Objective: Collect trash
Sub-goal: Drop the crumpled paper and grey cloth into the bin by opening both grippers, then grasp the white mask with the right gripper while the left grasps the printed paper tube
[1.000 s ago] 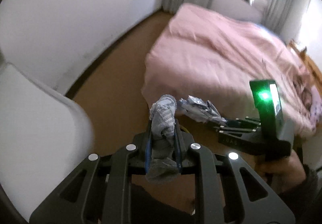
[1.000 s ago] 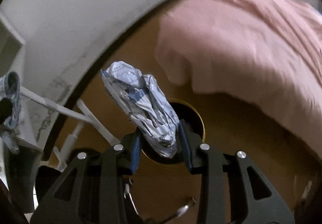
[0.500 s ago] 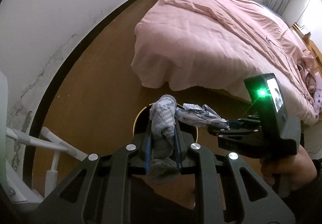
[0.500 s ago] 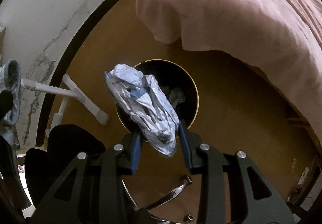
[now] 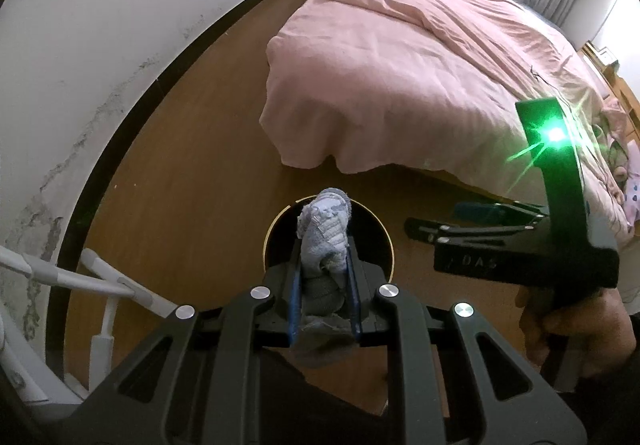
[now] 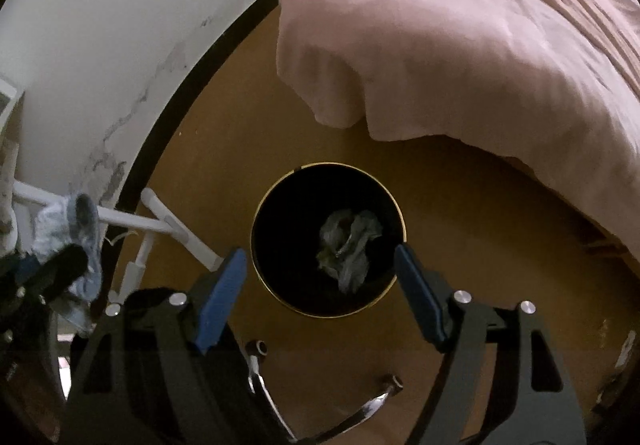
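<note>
In the right wrist view, the right gripper (image 6: 320, 277) hangs over the round black bin (image 6: 288, 297) at the centre of the frame, its jaws opening, with nothing between the 2 blue pads (image 6: 222, 295). A crumpled paper wad (image 6: 350, 249) lies inside the bin, below the spread jaws and apart from them. The bin stands on the brown floor (image 6: 460, 225), near the corner of the bed with the pink cover (image 6: 460, 29) in the upper right.

In the left wrist view, the left gripper (image 5: 323, 277) sits at lower centre, its jaws closed on a grey sock (image 5: 326, 233) that sticks up between them, in front of the bin's gold rim (image 5: 267, 241). At the right of that frame a hand (image 5: 576, 329) grips the right gripper's handle, where a green light (image 5: 555, 134) glows. White furniture legs (image 5: 100, 281) stand at the lower left by the wall (image 5: 100, 25).
</note>
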Motion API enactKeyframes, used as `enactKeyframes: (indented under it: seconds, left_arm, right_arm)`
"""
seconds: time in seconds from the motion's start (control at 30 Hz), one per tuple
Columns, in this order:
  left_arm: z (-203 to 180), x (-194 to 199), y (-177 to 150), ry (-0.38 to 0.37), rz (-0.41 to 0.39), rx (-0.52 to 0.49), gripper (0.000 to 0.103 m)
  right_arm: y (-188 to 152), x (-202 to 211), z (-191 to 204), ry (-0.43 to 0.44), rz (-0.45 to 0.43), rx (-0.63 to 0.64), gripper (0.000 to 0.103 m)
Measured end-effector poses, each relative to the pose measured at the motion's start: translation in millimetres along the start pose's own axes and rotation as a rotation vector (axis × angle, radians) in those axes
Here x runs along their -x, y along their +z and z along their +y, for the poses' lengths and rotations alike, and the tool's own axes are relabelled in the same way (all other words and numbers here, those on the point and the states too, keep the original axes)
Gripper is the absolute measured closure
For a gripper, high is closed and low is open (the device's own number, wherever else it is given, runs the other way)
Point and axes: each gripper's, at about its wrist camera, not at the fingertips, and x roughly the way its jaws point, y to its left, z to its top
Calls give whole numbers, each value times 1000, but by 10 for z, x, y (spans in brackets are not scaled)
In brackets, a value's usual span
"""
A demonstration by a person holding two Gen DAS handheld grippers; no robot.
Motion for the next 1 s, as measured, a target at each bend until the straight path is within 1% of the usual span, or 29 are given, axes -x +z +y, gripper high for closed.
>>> enactKeyframes:
  seconds: [0.17,0.27,0.3,0.37,0.4,0.43,0.47,0.5,0.6,0.77,0.83,0.87,0.93,1.0]
  left_arm:
    - [-32,-60,-5,-19,20,-12,85]
    - [-59,-150,-2,-49,41,-16,85]
    - [-86,-198,10,-72,54,-24,85]
    - [-129,-267,19,-85,67,-36,82]
    - [-147,-295,28,-77,72,-39,69]
    - [-171,-324,44,-71,78,-43,50]
    - [-186,-332,58,-67,77,-47,45]
    - [-199,-328,72,-64,71,-49,42]
    - [-233,-282,119,-61,62,-55,41]
    - [-227,-86,150,-46,13,-58,29]
    - [-192,65,138,-31,-15,-47,20]
    - [-166,171,128,-19,-36,-40,17]
    - [-93,446,93,15,-82,-27,15]
    - [22,763,44,44,-122,-5,14]
  right_arm:
    - [19,34,-49,2,-8,-27,29]
    - [23,70,-96,0,-23,-52,29]
    - [34,79,-126,0,-30,-64,29]
    - [47,113,-196,-1,-46,-97,26]
    - [46,131,-230,0,-54,-112,26]
    - [48,148,-260,-1,-60,-124,26]
    - [49,167,-301,-2,-66,-139,26]
    - [50,189,-338,-1,-69,-147,26]
    - [55,204,-385,0,-70,-160,26]
    - [56,205,-350,3,-68,-140,26]
    - [52,206,-317,6,-65,-124,26]
    - [50,218,-286,9,-67,-111,26]
    - [30,285,-188,5,-78,-82,26]
    - [35,468,-41,38,-107,-47,26]
